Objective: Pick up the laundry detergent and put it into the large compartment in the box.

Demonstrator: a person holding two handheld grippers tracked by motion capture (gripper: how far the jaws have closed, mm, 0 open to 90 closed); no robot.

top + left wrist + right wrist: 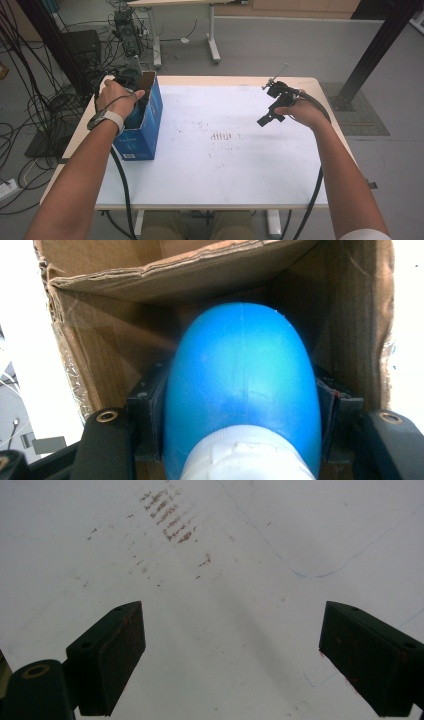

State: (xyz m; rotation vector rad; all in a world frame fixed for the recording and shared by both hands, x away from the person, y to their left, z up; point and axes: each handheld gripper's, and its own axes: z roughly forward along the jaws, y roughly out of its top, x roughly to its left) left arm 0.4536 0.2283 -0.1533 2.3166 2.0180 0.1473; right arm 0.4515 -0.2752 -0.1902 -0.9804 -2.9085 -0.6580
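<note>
Your blue bottle [242,390], white cap toward the camera, sits clamped between the jaws of your left gripper [242,415], pads pressing on both its sides, and it is down inside the open cardboard box [125,355]. So, judging by how things lie, the carry is done and the bottle is in the box; what is left is to let go and lift your hand clear, unless you mean to pull it out instead, which the pictures cannot settle.

From above, that box [150,125] reads as blue on the outside and stands at the left edge of the white table [240,170], with your left hand [117,100] over its mouth, hiding the bottle. The left gripper view gives you what the high view lacks: the grip itself and the brown inner walls.

Your right gripper [272,107] hangs above the table's right side, well apart from the box, jaws spread wide and holding nothing. Its own view looks down on reddish smudges [167,517].
</note>
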